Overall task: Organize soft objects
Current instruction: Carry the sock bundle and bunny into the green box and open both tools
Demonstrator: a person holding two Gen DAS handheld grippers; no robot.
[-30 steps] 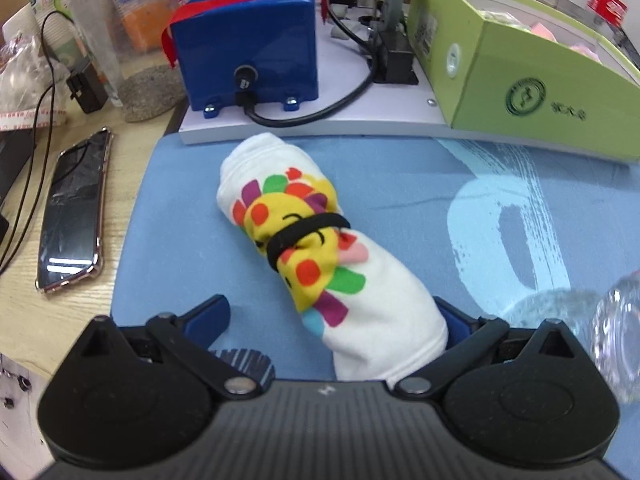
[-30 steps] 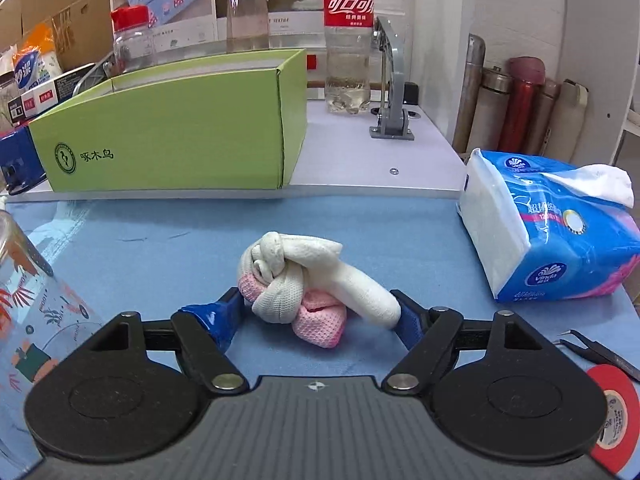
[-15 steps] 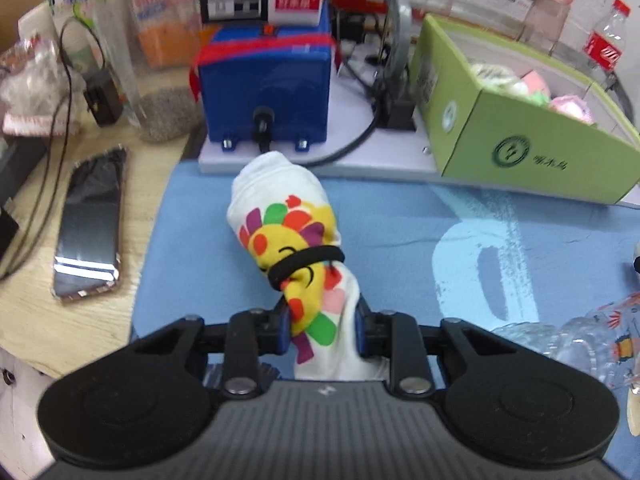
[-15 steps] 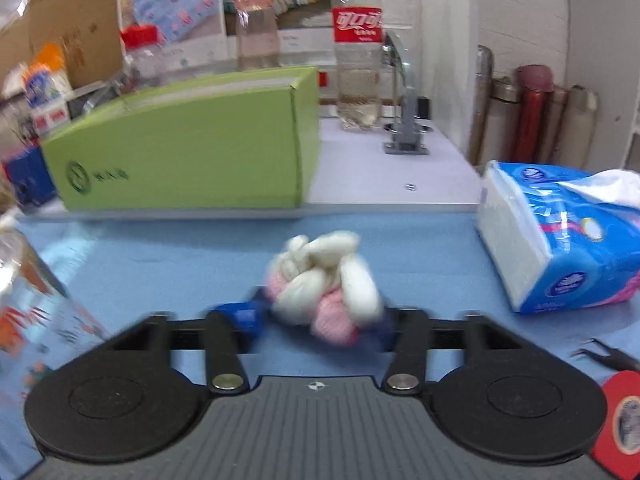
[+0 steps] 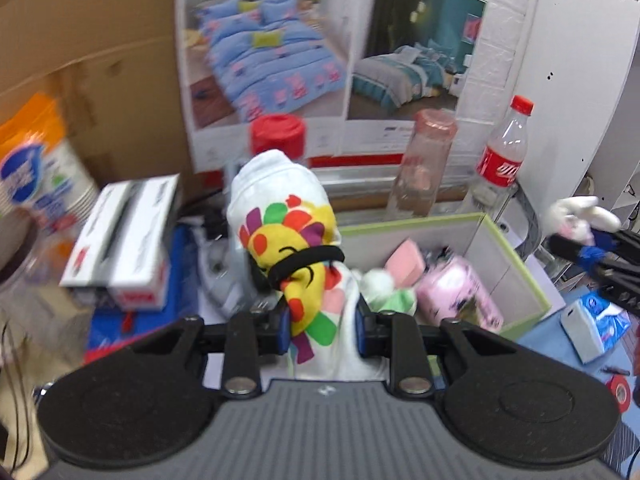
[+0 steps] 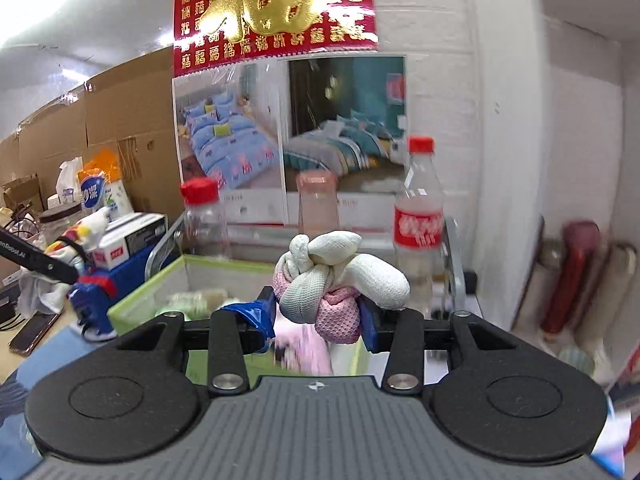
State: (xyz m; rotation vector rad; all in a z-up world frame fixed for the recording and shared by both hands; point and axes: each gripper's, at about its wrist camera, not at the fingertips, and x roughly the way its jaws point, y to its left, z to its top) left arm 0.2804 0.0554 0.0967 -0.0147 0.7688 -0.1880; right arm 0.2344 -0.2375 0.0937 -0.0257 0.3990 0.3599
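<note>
The left tool [image 5: 322, 330] is pinching a rolled white cloth printed with a bright sun face and bound by a black elastic band [image 5: 294, 256]. Its blue pads press on the lower part of the roll, whose bottom end is hidden behind the tool body. The roll stands nearly upright in the air, in front of the left end of an open light-green cardboard box [image 5: 520, 280].

The right tool [image 6: 318, 316] is clamped on a knotted bundle of white and pink knit socks [image 6: 340, 276], held up off the desk above the same box [image 6: 132, 300]. The underside of the bundle is cut off by the tool.

Inside the box, from the left wrist view, lie a pink roll [image 5: 460, 292], a white and pale green soft piece [image 5: 386, 288] and a pink piece [image 5: 406, 262]. They are blurred, so what each one is cannot be made out. In the right wrist view the box contents show only as smears of pink and green.

Each tool shows at the edge of the other's view, partly cut off. A clear plastic bottle with a red cap and red label [image 6: 420, 216] stands behind the box. The left part of the left wrist view is heavily blurred.
</note>
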